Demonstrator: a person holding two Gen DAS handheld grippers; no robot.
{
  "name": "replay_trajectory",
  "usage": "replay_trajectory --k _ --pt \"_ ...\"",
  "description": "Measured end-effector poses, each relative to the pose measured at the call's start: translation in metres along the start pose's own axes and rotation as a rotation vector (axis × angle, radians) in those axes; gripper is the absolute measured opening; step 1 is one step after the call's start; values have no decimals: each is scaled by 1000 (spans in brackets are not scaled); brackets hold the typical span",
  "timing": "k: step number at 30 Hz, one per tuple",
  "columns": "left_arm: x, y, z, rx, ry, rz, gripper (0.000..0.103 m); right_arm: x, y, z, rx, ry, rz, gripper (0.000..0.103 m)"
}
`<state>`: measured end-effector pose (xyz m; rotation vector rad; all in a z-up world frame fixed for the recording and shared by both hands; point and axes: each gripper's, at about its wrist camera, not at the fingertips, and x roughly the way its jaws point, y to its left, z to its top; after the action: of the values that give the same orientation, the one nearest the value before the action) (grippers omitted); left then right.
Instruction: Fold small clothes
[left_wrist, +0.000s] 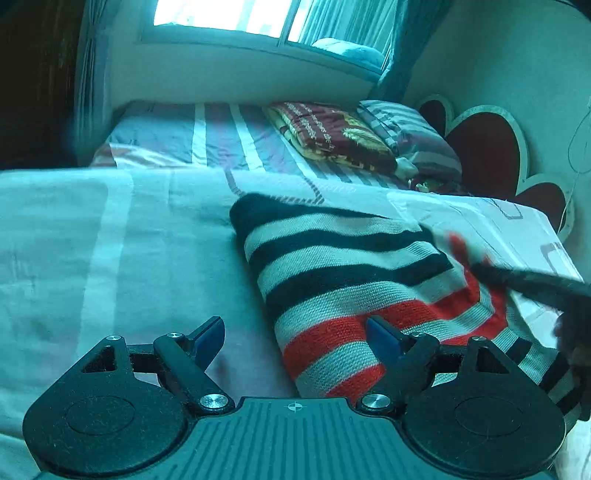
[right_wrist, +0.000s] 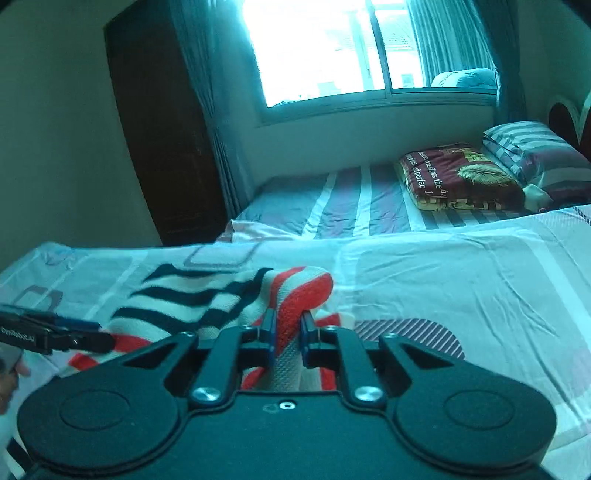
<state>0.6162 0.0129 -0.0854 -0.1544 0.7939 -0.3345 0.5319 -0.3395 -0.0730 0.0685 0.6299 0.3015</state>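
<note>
A knitted sweater (left_wrist: 343, 266) with dark, white and red stripes lies on the pale bed sheet (left_wrist: 147, 240). My left gripper (left_wrist: 295, 332) is open just above the sheet; its right finger is over the sweater's red stripe and its left finger over bare sheet. In the left wrist view the right gripper (left_wrist: 517, 280) shows as a dark blur over the sweater's right side. In the right wrist view my right gripper (right_wrist: 288, 328) is shut on a raised fold of the sweater (right_wrist: 295, 295), red and white fabric pinched between the blue pads. The left gripper (right_wrist: 92, 334) reaches in from the left edge.
A second bed with a striped sheet (right_wrist: 351, 206) stands behind, carrying a folded maroon blanket (right_wrist: 458, 177) and a striped pillow (right_wrist: 535, 155). A heart-shaped headboard (left_wrist: 487, 147) is at the right, a dark wardrobe (right_wrist: 159, 147) at the left, under a curtained window.
</note>
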Motion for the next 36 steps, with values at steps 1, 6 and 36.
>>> replay_trajectory --k 1,6,36 --pt "2 4 0 -22 3 -11 84 7 -6 -4 19 20 -2 13" --pt "6 3 -3 -5 -6 1 88 8 -7 -10 43 18 -12 11" --pt "-25 45 -44 -351 173 -418 81 -51 -83 -50 699 178 386 90"
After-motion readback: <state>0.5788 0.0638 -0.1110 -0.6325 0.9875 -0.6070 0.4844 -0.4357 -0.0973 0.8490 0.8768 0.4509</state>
